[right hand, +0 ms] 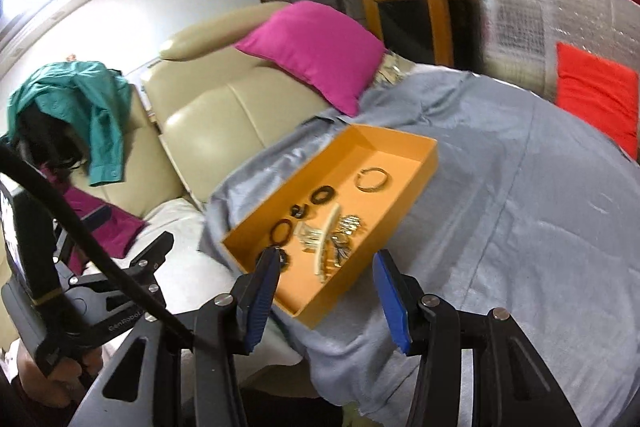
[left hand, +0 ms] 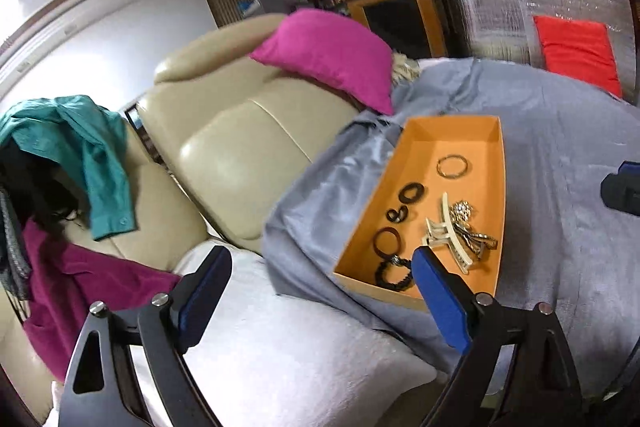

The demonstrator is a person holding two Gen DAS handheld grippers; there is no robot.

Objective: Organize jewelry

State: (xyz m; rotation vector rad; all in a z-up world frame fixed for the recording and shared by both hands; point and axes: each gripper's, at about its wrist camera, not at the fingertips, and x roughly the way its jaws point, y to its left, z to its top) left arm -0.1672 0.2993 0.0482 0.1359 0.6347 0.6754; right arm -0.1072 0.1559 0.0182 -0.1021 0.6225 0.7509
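1. orange box (left hand: 420, 147) sits on the grey sheet (left hand: 560, 147), open top, near the cream sofa (left hand: 240, 147) with the magenta pillow (left hand: 328, 55) behind it.
2. all the jewelry you can see is already inside the box: gold bangle (left hand: 452, 167) at the far end, black rings (left hand: 410, 194) along the left wall, black beaded bracelet (left hand: 394, 273) at the near corner, cream claw clip (left hand: 444, 239) beside a tangle of gold and dark pieces (left hand: 466, 223) at the near right.
3. your left gripper (left hand: 320, 291) is spread wide, nothing between the fingers; it hangs over the near-left corner of the box, not touching anything.
4. your right gripper (right hand: 326, 301) is about half open, empty too, lined up on the near edge of the box in the right wrist view.
5. step in hand, my read: approach or pull-back over the box, no pick yet; can't tell which.
6. next move likely calls for one gripper to come down on the tangled pile, narrow the fingers for a thin piece, and lift it clear of the claw clip.
7. risk: chains snag together and drag the clip along.
8. nothing loose is visible on the sheet.
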